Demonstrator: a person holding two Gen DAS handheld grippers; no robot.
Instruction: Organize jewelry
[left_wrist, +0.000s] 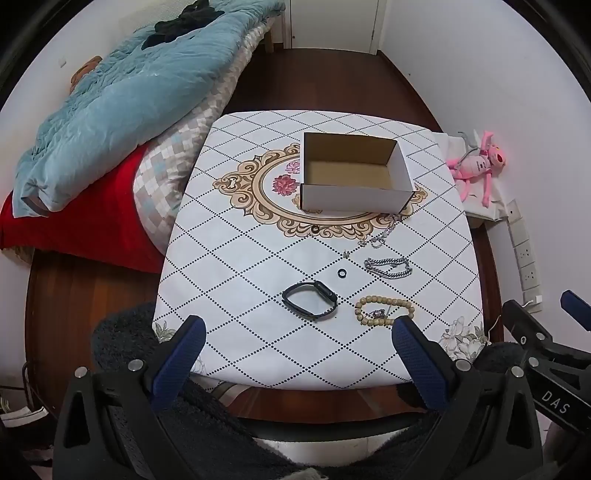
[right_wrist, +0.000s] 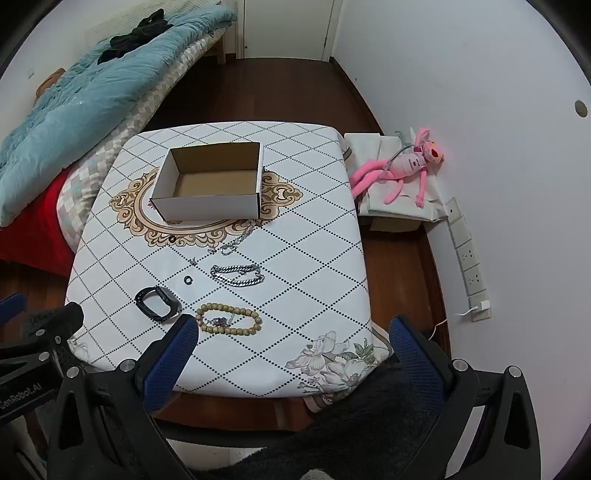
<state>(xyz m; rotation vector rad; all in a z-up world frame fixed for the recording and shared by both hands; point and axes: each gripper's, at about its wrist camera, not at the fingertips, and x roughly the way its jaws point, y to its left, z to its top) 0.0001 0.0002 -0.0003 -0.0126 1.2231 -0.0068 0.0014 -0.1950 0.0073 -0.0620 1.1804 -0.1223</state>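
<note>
An open, empty cardboard box (left_wrist: 351, 173) (right_wrist: 210, 184) stands on the table's far half. In front of it lie jewelry pieces: a thin silver chain (left_wrist: 384, 232) (right_wrist: 236, 238), a thick silver chain bracelet (left_wrist: 388, 267) (right_wrist: 238, 275), a small black ring (left_wrist: 342, 273) (right_wrist: 188, 280), a dark ring (left_wrist: 314, 229) (right_wrist: 172, 240), a black watch band (left_wrist: 310, 299) (right_wrist: 157, 299) and a wooden bead bracelet (left_wrist: 384, 312) (right_wrist: 229, 318). My left gripper (left_wrist: 297, 334) and right gripper (right_wrist: 293, 334) are both open and empty, above the table's near edge.
The table (left_wrist: 258, 332) (right_wrist: 314, 258) has a white diamond-pattern cloth. A bed with a blue quilt (left_wrist: 122, 107) (right_wrist: 74, 99) stands at the left. A pink plush toy (left_wrist: 476, 162) (right_wrist: 402, 166) lies on a box at the right, by wall sockets (right_wrist: 469, 258).
</note>
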